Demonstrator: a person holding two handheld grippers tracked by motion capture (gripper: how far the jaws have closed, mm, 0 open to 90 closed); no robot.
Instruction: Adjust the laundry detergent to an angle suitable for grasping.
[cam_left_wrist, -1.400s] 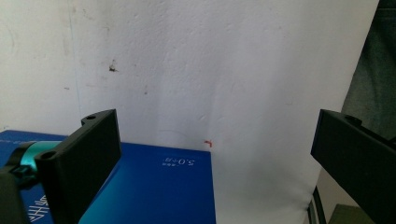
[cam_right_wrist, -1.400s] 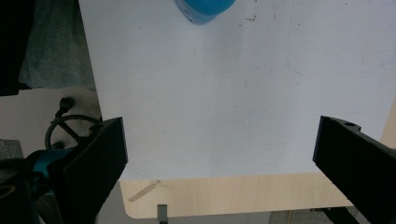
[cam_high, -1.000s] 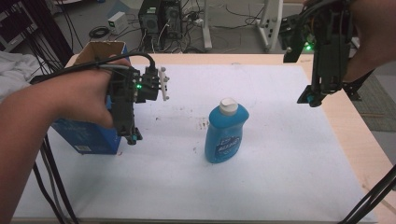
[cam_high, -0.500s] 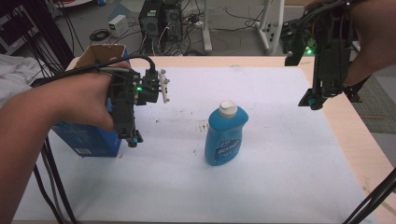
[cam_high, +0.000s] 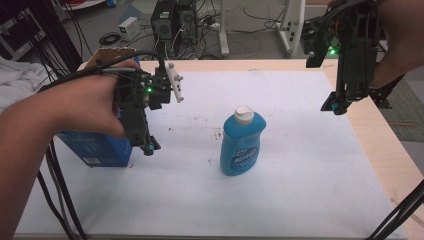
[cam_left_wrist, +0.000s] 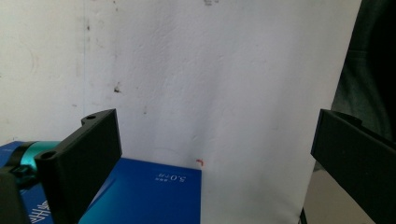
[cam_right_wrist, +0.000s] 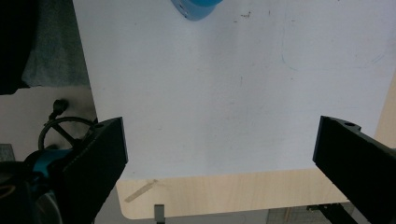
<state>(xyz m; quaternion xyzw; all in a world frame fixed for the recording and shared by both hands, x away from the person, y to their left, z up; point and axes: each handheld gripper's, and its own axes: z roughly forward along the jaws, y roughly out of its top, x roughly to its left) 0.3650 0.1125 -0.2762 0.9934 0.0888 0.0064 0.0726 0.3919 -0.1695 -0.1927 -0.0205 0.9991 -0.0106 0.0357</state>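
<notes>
A blue soap bottle (cam_high: 242, 142) with a white cap stands upright near the middle of the white sheet (cam_high: 300, 170). Its base shows at the top of the right gripper view as the bottle (cam_right_wrist: 196, 8). My left gripper (cam_high: 148, 147) hangs open, jaws pointing down, over the right end of a blue box (cam_high: 97, 149), left of the bottle. In the left gripper view the left gripper (cam_left_wrist: 215, 163) has wide-apart jaws with the blue box (cam_left_wrist: 149, 191) below them. My right gripper (cam_high: 336, 106) hovers open above the sheet's right edge; the right gripper (cam_right_wrist: 219, 158) holds nothing.
A brown cardboard box (cam_high: 107, 54) sits behind the left hand at the table's far left. The wooden table (cam_high: 385, 150) shows bare along the right edge. Computers and cables lie on the floor beyond the table.
The right gripper has drifted slightly lower and to the right. The left gripper and the bottle have stayed where they were.
</notes>
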